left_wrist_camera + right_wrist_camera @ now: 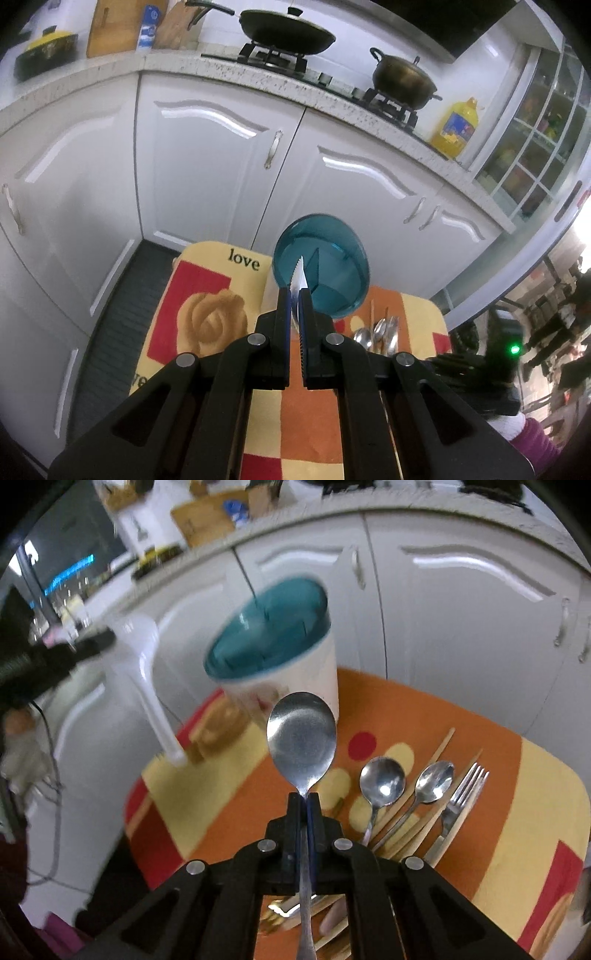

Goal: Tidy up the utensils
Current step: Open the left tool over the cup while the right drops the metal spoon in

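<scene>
My left gripper (294,291) is shut on a white plastic knife (299,275) whose serrated tip points over the mouth of a holder cup (321,266), teal inside and white outside. In the right wrist view the same white knife (144,672) hangs left of the cup (273,646), held by the blurred left gripper. My right gripper (304,798) is shut on the neck of a large metal spoon (301,738), raised above the cloth just in front of the cup. Two smaller spoons (382,781), a fork (463,794) and wooden chopsticks (417,827) lie on the cloth at right.
The colourful cloth (207,310) covers a small table in front of white kitchen cabinets (207,162). The counter above holds a wok (286,31), a pot (402,79) and a yellow oil bottle (456,127). The utensil pile also shows in the left wrist view (380,334).
</scene>
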Action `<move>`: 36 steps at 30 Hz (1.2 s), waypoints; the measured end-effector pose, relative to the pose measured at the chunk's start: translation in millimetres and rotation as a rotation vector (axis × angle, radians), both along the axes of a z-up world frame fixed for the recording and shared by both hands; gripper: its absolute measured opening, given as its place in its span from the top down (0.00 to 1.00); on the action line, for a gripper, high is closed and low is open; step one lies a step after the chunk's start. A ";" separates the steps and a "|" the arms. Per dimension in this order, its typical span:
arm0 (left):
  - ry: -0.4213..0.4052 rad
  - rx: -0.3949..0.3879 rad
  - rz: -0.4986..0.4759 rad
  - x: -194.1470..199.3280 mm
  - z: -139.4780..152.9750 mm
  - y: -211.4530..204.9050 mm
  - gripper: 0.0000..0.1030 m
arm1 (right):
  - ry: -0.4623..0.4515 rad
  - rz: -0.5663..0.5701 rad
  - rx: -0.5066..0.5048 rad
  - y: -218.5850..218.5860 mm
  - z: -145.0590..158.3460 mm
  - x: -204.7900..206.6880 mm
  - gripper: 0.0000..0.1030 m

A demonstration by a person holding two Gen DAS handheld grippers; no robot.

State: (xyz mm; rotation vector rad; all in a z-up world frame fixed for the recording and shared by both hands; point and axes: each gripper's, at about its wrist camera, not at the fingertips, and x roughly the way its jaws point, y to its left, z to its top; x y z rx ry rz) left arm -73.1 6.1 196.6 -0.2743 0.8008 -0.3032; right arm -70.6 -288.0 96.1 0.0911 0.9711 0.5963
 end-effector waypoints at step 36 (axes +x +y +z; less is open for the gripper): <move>-0.080 0.229 0.023 91.5 -30.1 -59.5 0.98 | -0.254 -0.127 0.125 58.4 36.9 112.0 0.98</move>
